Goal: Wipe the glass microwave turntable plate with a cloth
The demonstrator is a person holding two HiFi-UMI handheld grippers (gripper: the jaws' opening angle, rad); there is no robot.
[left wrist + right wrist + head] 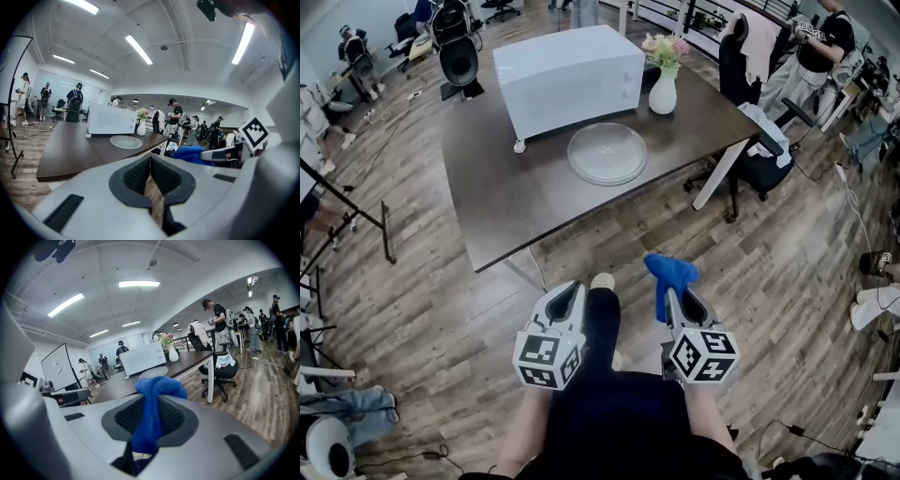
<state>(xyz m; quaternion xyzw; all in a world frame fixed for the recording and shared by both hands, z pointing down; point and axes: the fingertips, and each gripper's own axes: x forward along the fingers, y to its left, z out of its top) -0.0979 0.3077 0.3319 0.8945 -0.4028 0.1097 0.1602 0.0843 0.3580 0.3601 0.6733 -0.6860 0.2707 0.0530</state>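
right tongs (pixel 672 300) pinched a crumpled blue cloth (pixel 670 272) | left tongs (pixel 571 294) pressed together on nothing | round clear glass turntable plate (pixel 607 153) lay flat on dark brown table (pixel 506 197), just beside white microwave (pixel 567 75) | both tongs hung over the floor, well apart from the plate

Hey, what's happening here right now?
A person stands back from the dark table with a hand-held gripper in each hand. The right hand-held gripper is shut on a blue cloth. The left hand-held gripper is shut and empty. The glass turntable plate lies on the table before the white microwave, with neither gripper near it.
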